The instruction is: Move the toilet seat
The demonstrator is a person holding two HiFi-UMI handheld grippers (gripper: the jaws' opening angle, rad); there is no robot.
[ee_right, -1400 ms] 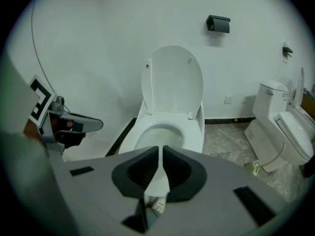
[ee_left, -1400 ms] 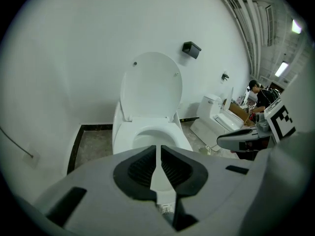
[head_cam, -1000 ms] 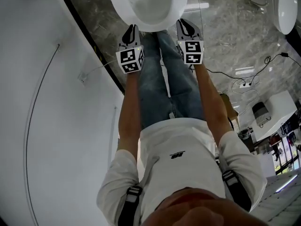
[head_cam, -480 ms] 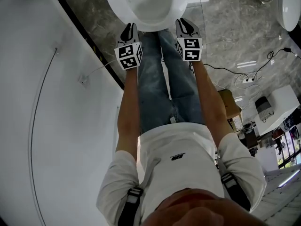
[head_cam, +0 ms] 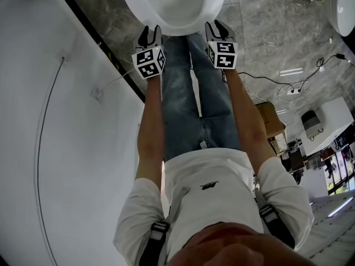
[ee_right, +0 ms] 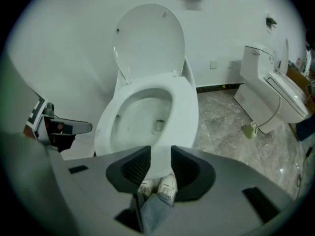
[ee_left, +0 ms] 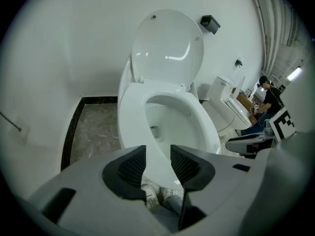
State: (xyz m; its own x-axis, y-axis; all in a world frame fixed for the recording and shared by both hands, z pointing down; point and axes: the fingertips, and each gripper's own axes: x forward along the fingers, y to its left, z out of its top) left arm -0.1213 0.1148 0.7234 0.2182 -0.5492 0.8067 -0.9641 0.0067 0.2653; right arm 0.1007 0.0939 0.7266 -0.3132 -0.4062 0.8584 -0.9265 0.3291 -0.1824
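Head view from above shows a person in a white shirt and jeans (head_cam: 194, 101) standing at a toilet at the top centre of the frame. The left gripper (head_cam: 150, 33) and right gripper (head_cam: 218, 29) are held side by side at the front edge of the seat (head_cam: 183, 31). Left gripper view shows its fingers (ee_left: 132, 167) parted by a moderate gap, having just been opening. The seat's front rim shows in that gap at lower centre, with neither pad pressing on it. Right gripper view tells the same story: its fingers (ee_right: 136, 167) stand apart, also having just been opening, with the white rim framed between them and gripped by neither. The seat lies flat on the bowl, while the lid (ee_left: 167, 48) stands raised against the white wall behind, in the upper middle of both gripper views. Pale shoes (ee_right: 165, 185) show below the fingers at the bottom of the frame. A second toilet (ee_right: 268, 90) stands on the grey marble floor (ee_right: 231, 132) at the right edge of the right gripper view.
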